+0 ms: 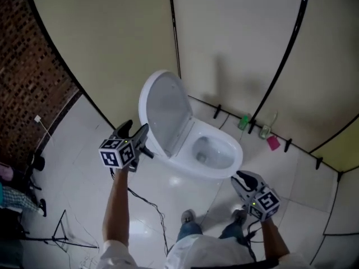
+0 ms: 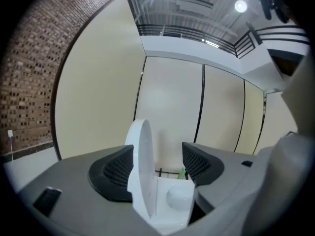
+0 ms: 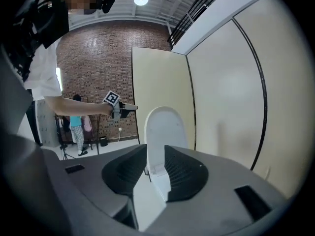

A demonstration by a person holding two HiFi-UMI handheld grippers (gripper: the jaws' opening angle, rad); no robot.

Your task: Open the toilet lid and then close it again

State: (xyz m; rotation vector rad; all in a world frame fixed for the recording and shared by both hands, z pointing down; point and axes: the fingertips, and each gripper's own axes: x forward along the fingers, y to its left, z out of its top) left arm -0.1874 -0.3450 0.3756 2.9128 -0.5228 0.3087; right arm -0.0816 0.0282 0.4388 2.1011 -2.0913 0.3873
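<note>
- Two handheld grippers are ours here, one on either side of the toilet bowl point(image 1: 216, 153).
- Our left gripper point(image 1: 134, 131) sits to the bowl's left, just beside the outer edge of the toilet lid point(image 1: 164, 112). Its jaws are released and well apart; the lid's edge lines up between them, but neither pad presses on it.
- Our right gripper point(image 1: 242, 179) hovers at the bowl's near right, apart from it. Its jaws are drawn almost together, leaving a narrow slit, and grasp nothing.
- We see the lid upright at the bowl's rear.
</note>
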